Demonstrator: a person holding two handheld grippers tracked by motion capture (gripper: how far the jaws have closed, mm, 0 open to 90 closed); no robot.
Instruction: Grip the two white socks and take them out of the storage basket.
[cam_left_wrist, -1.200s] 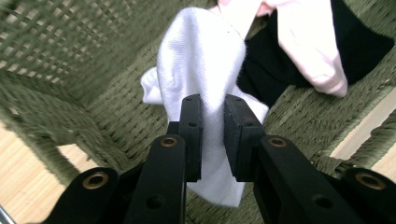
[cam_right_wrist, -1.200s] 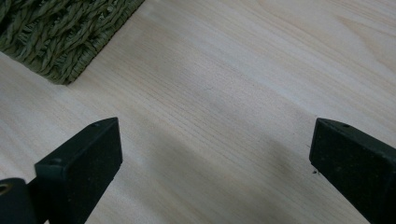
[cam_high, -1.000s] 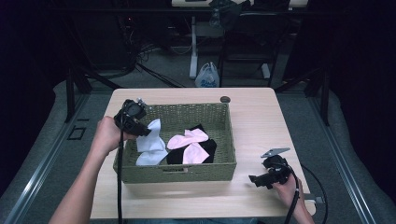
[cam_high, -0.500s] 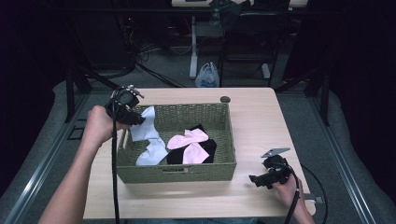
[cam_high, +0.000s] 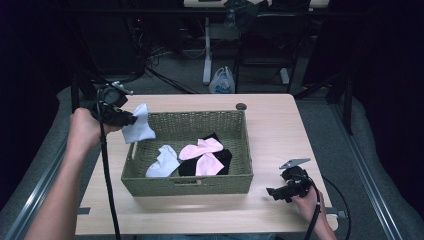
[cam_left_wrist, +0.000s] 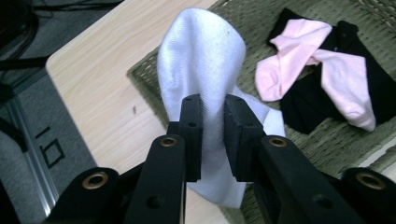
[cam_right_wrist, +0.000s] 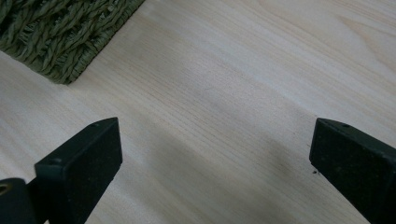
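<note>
Dark surroundings frame a pale wooden table (cam_high: 280, 135) in the high view, with cables and chair legs on the grey floor in the upper part of the frame and a small tied plastic bag (cam_high: 222, 81) just beyond the table's far edge. At the centre of the table sits a green woven basket (cam_high: 235, 176). Inside it lie a second white sock (cam_high: 162, 161) toward the left, a pair of pink socks (cam_high: 202, 155) in the middle, and black socks (cam_high: 223, 158) partly under the pink ones. At the upper left of the frame, the left gripper (cam_high: 129, 119) is raised above the basket's left far corner, its jaws nearly closed and pinching a white sock (cam_high: 137, 127) that hangs from them over the rim. In the left gripper view the same white sock (cam_left_wrist: 201, 60) stands up between the two black pads, squeezed in the narrow gap, with the basket floor and the pink socks off to the upper right. At the lower right of the high view, the right gripper (cam_high: 272, 191) lies low over bare table just beside the basket's near right corner; in the right gripper view its jaws stand wide apart with nothing between them, only wood grain and a corner of the basket at the upper left.
</note>
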